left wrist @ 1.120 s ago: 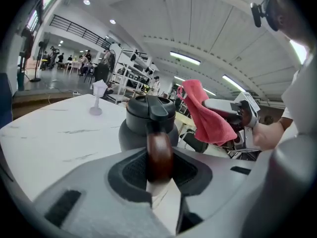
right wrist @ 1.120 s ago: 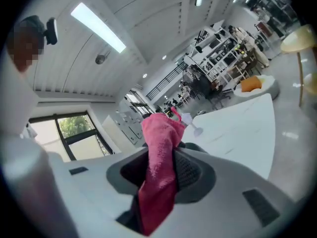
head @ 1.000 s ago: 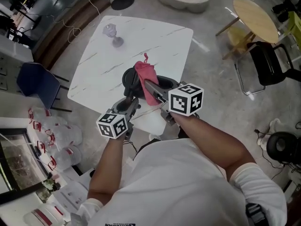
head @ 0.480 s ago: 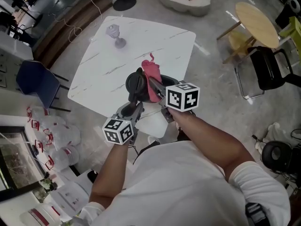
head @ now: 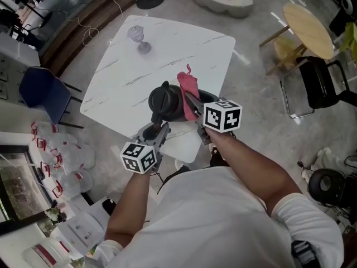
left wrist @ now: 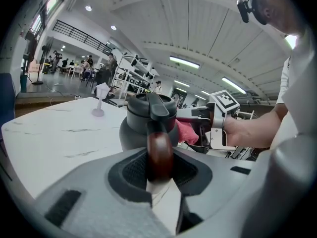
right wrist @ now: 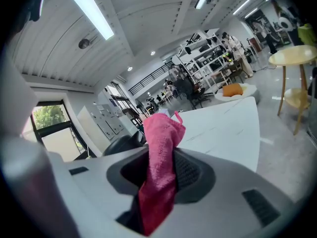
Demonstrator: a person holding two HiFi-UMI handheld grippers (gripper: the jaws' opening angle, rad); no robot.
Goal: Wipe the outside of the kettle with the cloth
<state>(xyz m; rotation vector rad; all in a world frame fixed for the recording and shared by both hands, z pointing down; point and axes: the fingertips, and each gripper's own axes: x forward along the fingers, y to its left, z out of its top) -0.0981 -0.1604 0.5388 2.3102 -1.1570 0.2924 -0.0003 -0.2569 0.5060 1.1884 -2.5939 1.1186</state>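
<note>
**Q:** Entry requested: tools and what is held.

**A:** Left gripper (left wrist: 159, 168): clamped on the handle (left wrist: 159, 155) of the kettle (head: 166, 102), so the body is steadied. Right gripper (right wrist: 161, 180): closed on the cloth (right wrist: 161, 143), which is pinched mid-length with one end standing up past the jaws.

**Q:** Location of the task item?

**A:** The kettle is recorded at the near edge of the table (head: 167, 43). Its base is hidden, so it cannot be said whether it is resting or slightly lifted. The cloth (head: 188, 91) is carried at the kettle's right flank; contact is suggested but cannot be confirmed.

**Q:** Progress?

**A:** The wipe is judged to be under way or just starting. Only the right flank is being addressed. The front, the far side, the lid and the spout are judged to be left. No wiped area can be told apart from an unwiped one.

**Q:** Materials and shapes?

**A:**
- Kettle (left wrist: 143, 120): squat, rounded, dark matte body with a black lid.
- Handle: glossy reddish-brown, rounded, wood-like.
- Cloth: pink, napped terry, limp, with a small loop at its tip.
- Table: white, with grey marble veining and rounded corners.
- Stemmed glass (head: 139, 38): pale, listed at the far side, well apart.
</note>
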